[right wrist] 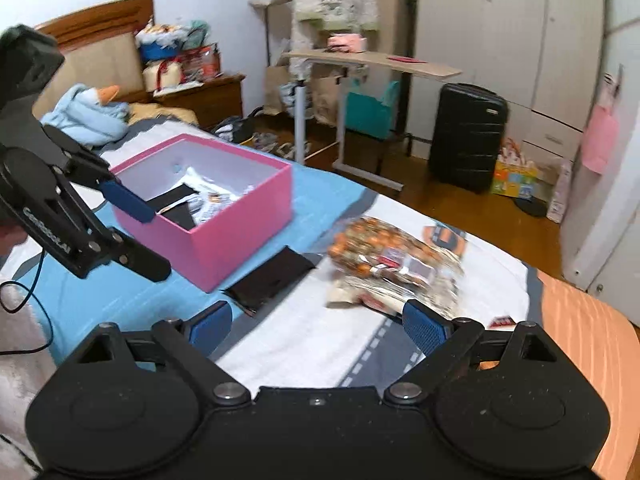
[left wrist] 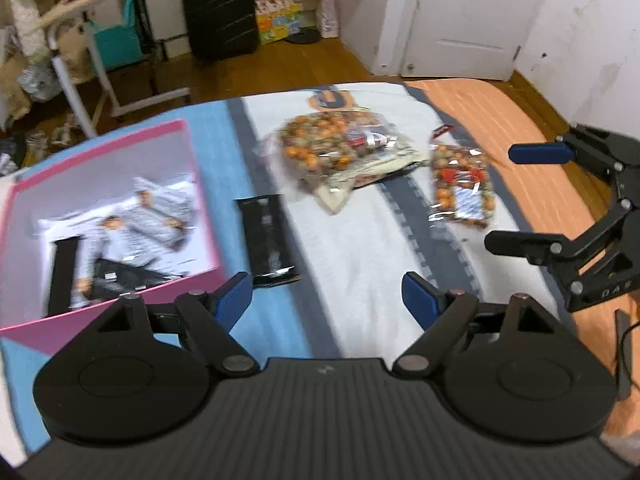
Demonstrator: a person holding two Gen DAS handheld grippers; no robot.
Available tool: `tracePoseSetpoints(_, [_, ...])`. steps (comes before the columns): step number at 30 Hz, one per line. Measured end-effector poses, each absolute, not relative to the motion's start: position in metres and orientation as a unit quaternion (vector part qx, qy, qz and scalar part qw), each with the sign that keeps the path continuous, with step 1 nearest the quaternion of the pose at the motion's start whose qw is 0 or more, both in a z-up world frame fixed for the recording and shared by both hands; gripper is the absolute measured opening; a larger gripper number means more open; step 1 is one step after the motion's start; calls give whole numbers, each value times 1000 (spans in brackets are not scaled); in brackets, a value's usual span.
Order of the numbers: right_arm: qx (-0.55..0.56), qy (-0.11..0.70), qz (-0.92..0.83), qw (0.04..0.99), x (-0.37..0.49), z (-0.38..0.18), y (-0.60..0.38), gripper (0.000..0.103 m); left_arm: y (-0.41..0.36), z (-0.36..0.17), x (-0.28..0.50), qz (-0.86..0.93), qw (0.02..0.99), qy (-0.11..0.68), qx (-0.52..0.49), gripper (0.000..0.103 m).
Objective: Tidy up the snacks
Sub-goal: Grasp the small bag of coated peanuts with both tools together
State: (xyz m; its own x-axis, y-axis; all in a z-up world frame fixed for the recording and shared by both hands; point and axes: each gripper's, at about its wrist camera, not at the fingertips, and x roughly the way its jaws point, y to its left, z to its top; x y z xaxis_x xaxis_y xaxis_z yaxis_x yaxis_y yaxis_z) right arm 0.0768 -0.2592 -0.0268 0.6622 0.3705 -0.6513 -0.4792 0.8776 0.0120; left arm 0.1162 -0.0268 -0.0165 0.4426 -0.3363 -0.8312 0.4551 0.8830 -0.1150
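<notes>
left wrist view had a small clear crinkly bag of orange-green snacks (left wrist: 460, 186) the right missed | big matching bag (right wrist: 394, 264) lay beside open pink cardboard box (right wrist: 240, 236) on bed | left gripper (left wrist: 328, 300) and right gripper (right wrist: 318, 326) both spread wide, empty

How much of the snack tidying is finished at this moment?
Partly done. The pink box already holds several packets. Nothing is in hand: the left gripper and the right gripper both have empty, open jaws. Left on the bed: a black packet, a big bag of snacks and a smaller bag.
</notes>
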Motion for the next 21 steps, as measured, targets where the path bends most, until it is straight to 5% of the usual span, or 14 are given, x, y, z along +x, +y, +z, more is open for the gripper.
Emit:
tracePoseSetpoints(2, [-79, 332, 219, 914, 75, -35, -271, 95, -40, -25, 123, -242, 849, 469, 41, 97])
tracePoseSetpoints(9, [-109, 300, 142, 937, 80, -69, -300, 94, -89, -48, 151, -240, 855, 450, 92, 97])
tracePoseSetpoints(21, [-76, 382, 76, 918, 110, -137, -344, 101, -179, -108, 207, -320, 815, 482, 34, 97])
